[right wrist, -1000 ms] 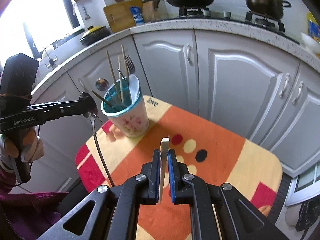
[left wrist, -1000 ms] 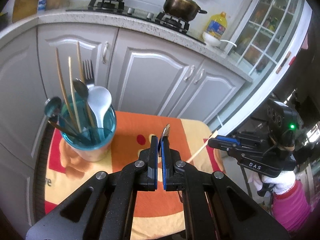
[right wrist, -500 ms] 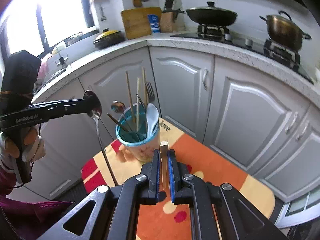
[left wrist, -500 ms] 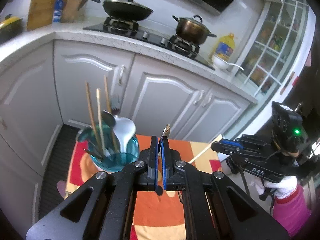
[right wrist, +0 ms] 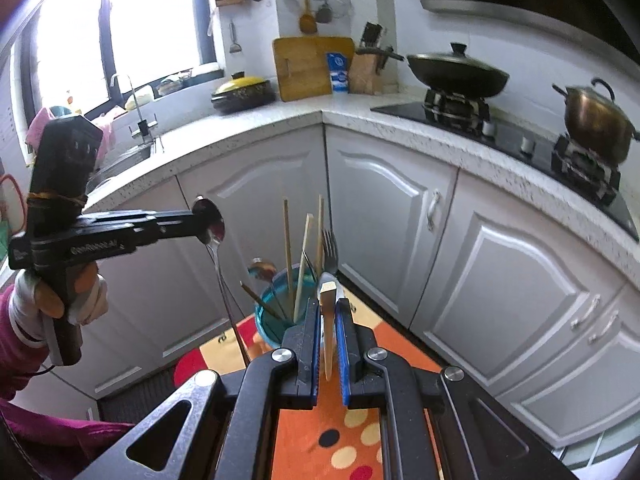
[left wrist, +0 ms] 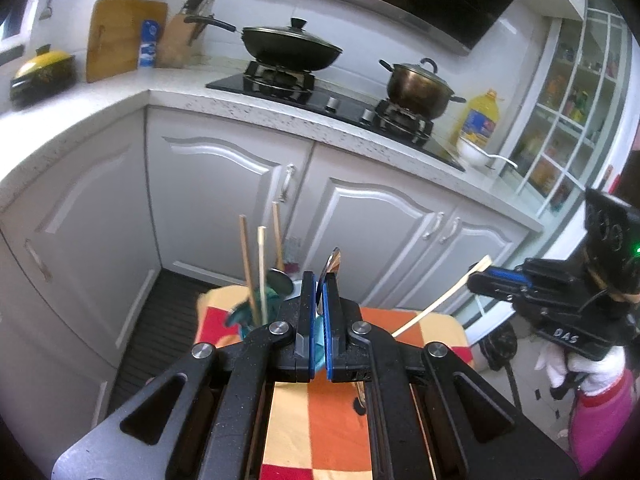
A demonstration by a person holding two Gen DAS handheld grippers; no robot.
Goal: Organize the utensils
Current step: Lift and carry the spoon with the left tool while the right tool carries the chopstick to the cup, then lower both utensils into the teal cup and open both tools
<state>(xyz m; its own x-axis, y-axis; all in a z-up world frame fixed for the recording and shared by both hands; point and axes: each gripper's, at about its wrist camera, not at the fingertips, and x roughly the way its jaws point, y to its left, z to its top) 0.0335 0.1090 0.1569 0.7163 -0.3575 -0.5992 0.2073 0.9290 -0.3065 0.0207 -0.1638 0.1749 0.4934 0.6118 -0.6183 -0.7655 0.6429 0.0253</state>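
Left gripper clamps a shiny metal spoon by its bowl, long thin handle hanging down. Right gripper pinches a pale flat-ended wooden chopstick. Both held above the teal plastic utensil cup, which stands crowded with chopsticks, fork and spoons on the orange patterned cloth.

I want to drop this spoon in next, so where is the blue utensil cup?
In the right wrist view the blue cup stands on the orange cloth, just left of the right gripper.
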